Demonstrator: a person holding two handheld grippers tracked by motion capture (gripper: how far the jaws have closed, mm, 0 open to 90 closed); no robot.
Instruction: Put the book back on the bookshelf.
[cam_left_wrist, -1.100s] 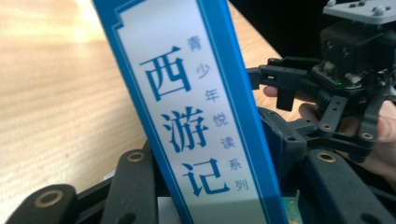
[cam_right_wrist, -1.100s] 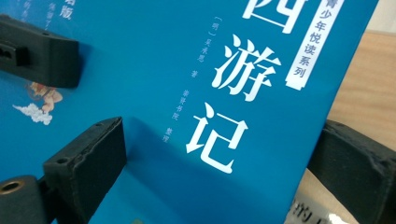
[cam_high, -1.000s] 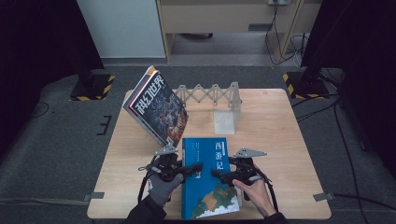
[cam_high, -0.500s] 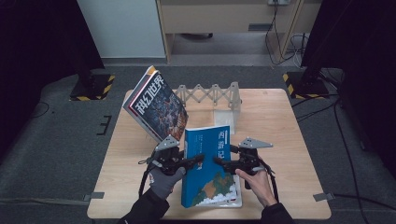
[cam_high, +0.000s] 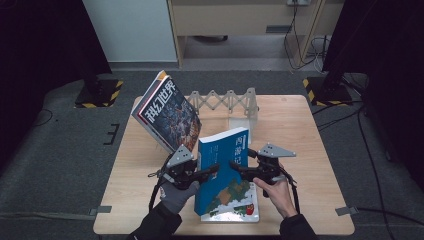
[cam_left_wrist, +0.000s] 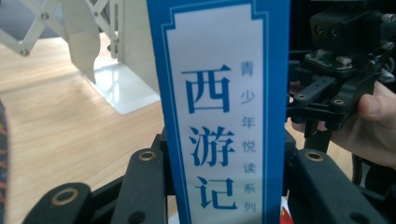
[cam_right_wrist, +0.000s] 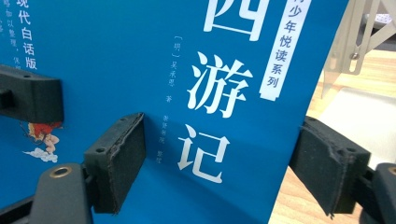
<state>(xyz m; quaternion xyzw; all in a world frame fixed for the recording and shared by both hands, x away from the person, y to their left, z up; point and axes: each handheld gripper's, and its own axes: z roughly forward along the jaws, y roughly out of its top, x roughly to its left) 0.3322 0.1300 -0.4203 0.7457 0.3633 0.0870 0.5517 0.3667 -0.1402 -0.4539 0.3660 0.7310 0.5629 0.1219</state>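
Here, from left to right across the high view: a dark-covered magazine (cam_high: 167, 116) leans tilted at the upper left of the wooden table (cam_high: 310, 150), its back toward the white accordion book rack (cam_high: 227, 102) at upper centre; in my reading it is already stowed and marks where the next volume belongs. At lower centre stands the blue book (cam_high: 224, 165), raised onto its lower edge above a second, flat-lying book (cam_high: 235, 210), probably so that it can be carried upright to the rack.

The left gripper (cam_high: 212, 170) meets the blue book from the left. In the left gripper view its two black jaws flank the spine (cam_left_wrist: 224, 116) closely and appear to press on both sides, a moderate spread fixed by the book's thickness; this grip seems to bear the load.

The right gripper (cam_high: 235, 165) approaches from the right. In the right gripper view its padded fingers (cam_right_wrist: 123, 163) straddle the front cover's outer edge; its jaws have just been closing, with the book between them. The left pad lies against the cover, while the right pad stands slightly off the page edge, so a firm pinch cannot be confirmed. It likely steadies the book against toppling.
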